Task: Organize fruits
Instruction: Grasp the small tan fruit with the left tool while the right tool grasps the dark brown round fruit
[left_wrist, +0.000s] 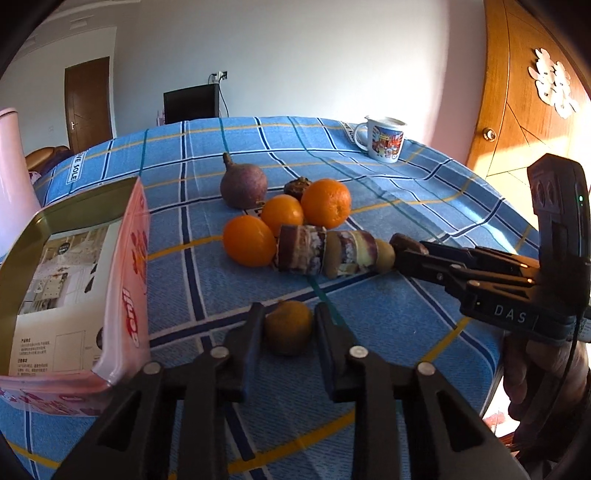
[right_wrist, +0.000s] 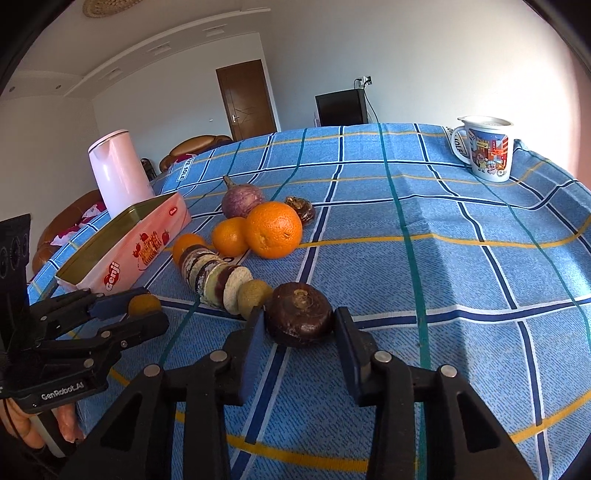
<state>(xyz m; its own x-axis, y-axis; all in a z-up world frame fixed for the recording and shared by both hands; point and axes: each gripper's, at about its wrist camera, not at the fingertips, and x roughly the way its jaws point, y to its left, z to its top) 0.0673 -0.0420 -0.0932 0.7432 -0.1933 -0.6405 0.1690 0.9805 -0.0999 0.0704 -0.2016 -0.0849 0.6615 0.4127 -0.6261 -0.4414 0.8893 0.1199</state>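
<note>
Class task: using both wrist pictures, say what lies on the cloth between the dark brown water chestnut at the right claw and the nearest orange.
A row of sliced rounds with a kiwi-like piece fills that stretch, from water chestnut to orange; both views show it.

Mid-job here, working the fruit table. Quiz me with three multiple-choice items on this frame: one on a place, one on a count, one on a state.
1. Where does the pink tin stand relative to the fruit pile?
A. On the left gripper's side
B. Behind the mug
C. On the right gripper's side

2. How many bright orange citrus fruits lie together in the pile?
A. One
B. Three
C. Five

3. What is the right gripper doing?
A. Shut tight on the mug
B. Open, fingers either side of the dark brown round fruit
C. Resting inside the tin

Answers:
1. A: the tin sits left of the pile, near the left gripper.
2. B: three oranges touch in a cluster.
3. B: a gap shows on one side of the fruit.
</note>
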